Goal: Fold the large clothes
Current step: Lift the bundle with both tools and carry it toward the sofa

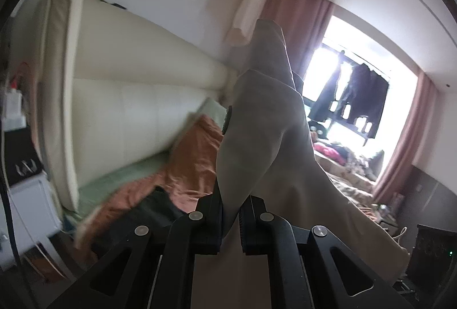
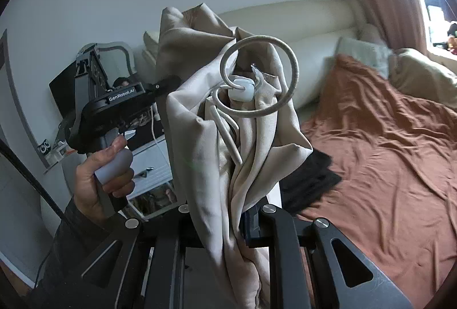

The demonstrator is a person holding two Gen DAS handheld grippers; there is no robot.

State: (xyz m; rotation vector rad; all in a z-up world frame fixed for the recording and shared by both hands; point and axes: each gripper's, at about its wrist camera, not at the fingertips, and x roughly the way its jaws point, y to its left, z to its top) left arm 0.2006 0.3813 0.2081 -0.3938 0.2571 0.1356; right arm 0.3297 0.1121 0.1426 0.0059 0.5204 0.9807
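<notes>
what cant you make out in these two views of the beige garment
- Beige garment: its type and full shape; both views show only bunched folds, cut off by the bottom edge.
- Left gripper, left wrist view: fingertips buried in cloth.
- Right gripper: left finger covered by fabric.
- Black item on the bed: partly hidden by the garment.

— Beige garment point(image 2: 217, 143)?
— Bunched, creased, hanging upright above the bed.
— Trim?
— Pale drawstring point(image 2: 285, 97) looped in a ring through a white toggle point(image 2: 242, 90) near the top.
</notes>
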